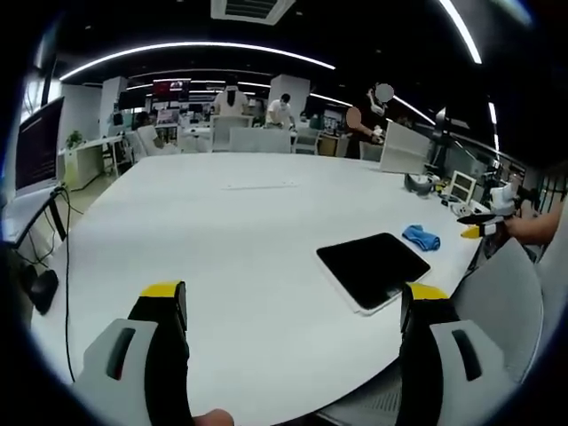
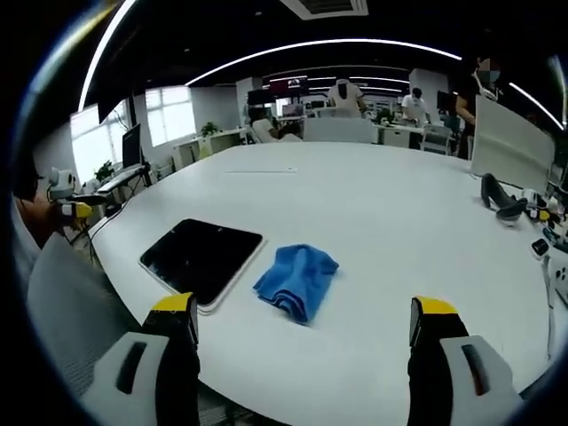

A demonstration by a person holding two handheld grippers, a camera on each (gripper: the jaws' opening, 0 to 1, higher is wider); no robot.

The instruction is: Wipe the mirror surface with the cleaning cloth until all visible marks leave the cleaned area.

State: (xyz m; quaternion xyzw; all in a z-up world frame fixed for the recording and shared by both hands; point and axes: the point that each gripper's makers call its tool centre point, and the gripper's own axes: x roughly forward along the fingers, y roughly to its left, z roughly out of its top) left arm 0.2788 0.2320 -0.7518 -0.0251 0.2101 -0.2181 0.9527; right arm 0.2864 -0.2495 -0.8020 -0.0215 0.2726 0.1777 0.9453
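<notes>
The mirror (image 1: 374, 268) is a dark rectangular pane in a white frame. It lies flat on the white table (image 1: 222, 240) near its right edge, and it appears again as the mirror (image 2: 202, 257). A crumpled blue cloth (image 2: 297, 280) lies just right of it on the table, apart from the frame. In the left gripper view the cloth (image 1: 421, 236) lies beyond the mirror. My left gripper (image 1: 293, 293) is open above the table's near edge, with nothing between its jaws. My right gripper (image 2: 303, 305) is open too, hanging just short of the cloth.
A grey chair back (image 1: 497, 293) stands at the table edge by the mirror. A black holder (image 2: 501, 200) and small devices (image 2: 550, 240) sit at the table's right side. A white divider panel (image 2: 510, 142) stands behind them. People work at desks far back.
</notes>
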